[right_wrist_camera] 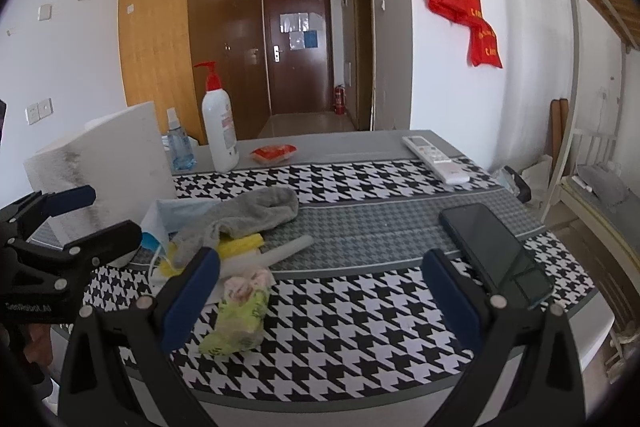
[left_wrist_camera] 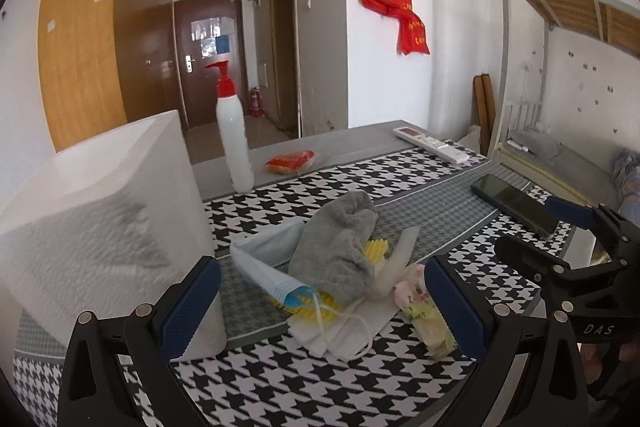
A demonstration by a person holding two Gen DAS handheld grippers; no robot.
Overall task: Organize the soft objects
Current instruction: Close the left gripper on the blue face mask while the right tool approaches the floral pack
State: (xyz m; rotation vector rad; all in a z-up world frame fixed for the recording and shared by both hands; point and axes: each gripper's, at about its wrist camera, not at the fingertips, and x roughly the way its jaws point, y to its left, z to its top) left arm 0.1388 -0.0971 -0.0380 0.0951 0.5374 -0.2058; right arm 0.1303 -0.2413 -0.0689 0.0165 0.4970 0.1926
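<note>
A pile of soft things lies on the houndstooth cloth: a grey sock [left_wrist_camera: 340, 247] [right_wrist_camera: 248, 217] on top, a blue face mask [left_wrist_camera: 266, 259] [right_wrist_camera: 176, 213], a white mask [left_wrist_camera: 344, 335], a yellow sponge [left_wrist_camera: 376, 251] [right_wrist_camera: 244, 243] and a green floral tissue pack [left_wrist_camera: 424, 311] [right_wrist_camera: 236, 315]. My left gripper [left_wrist_camera: 320, 307] is open and empty, its jaws to either side of the pile, just short of it. My right gripper [right_wrist_camera: 320, 295] is open and empty, to the right of the pile; the tissue pack lies by its left finger [right_wrist_camera: 192, 299].
A white foam box [left_wrist_camera: 100, 219] [right_wrist_camera: 108, 167] stands left of the pile. A pump bottle [left_wrist_camera: 234, 139] [right_wrist_camera: 218, 131], a spray bottle [right_wrist_camera: 178, 143], a red snack packet [left_wrist_camera: 290, 161] [right_wrist_camera: 274, 151], a remote [left_wrist_camera: 430, 143] [right_wrist_camera: 434, 157] and a phone [left_wrist_camera: 516, 203] [right_wrist_camera: 496, 251] lie on the table.
</note>
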